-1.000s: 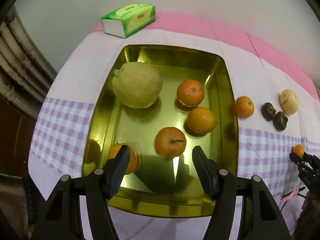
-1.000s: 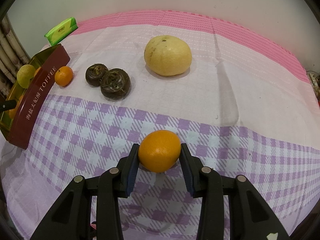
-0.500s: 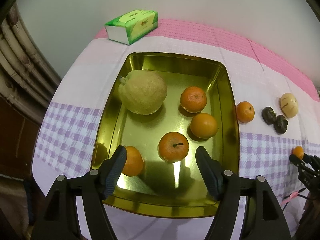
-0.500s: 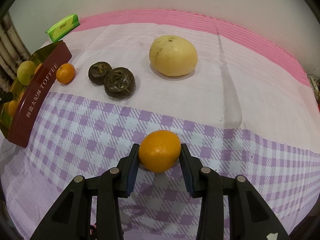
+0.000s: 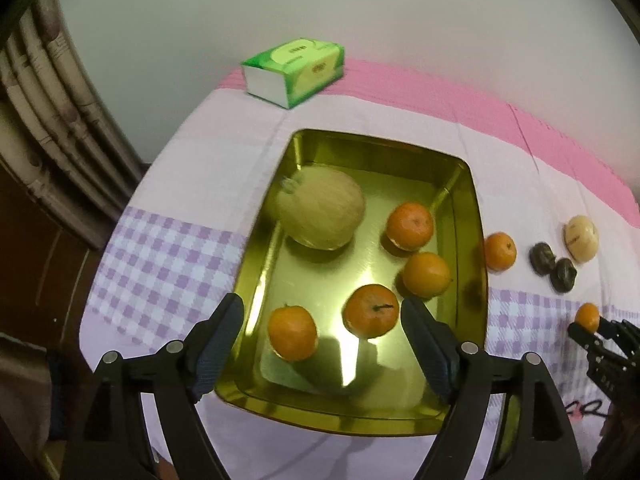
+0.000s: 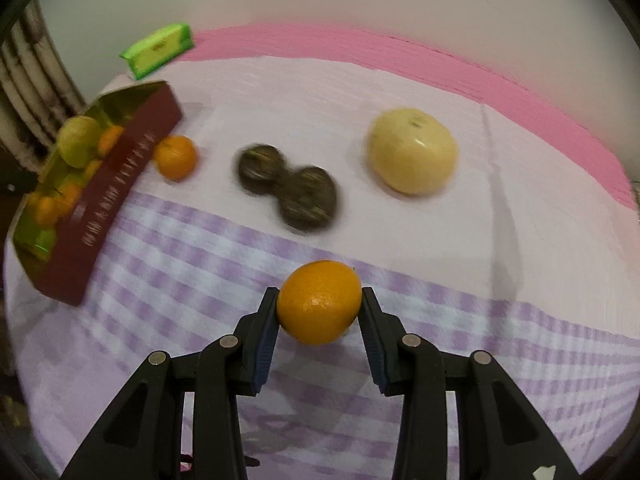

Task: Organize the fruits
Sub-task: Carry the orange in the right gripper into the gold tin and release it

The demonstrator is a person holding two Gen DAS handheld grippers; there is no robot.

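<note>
A gold tin tray holds a pale melon and several oranges. My left gripper is open and empty above the tray's near end. My right gripper is shut on an orange and holds it above the checked cloth; it also shows far right in the left wrist view. On the cloth lie a loose orange, two dark brown fruits and a pale yellow fruit. The tray's red side shows at left.
A green tissue box stands behind the tray near the wall. A curtain hangs left of the table edge. The table's cloth is pink, white and purple checked.
My left gripper has risen and pulled back from the tray, showing more of it. My right gripper has lifted and swung with the orange still in it; its view is blurred.
</note>
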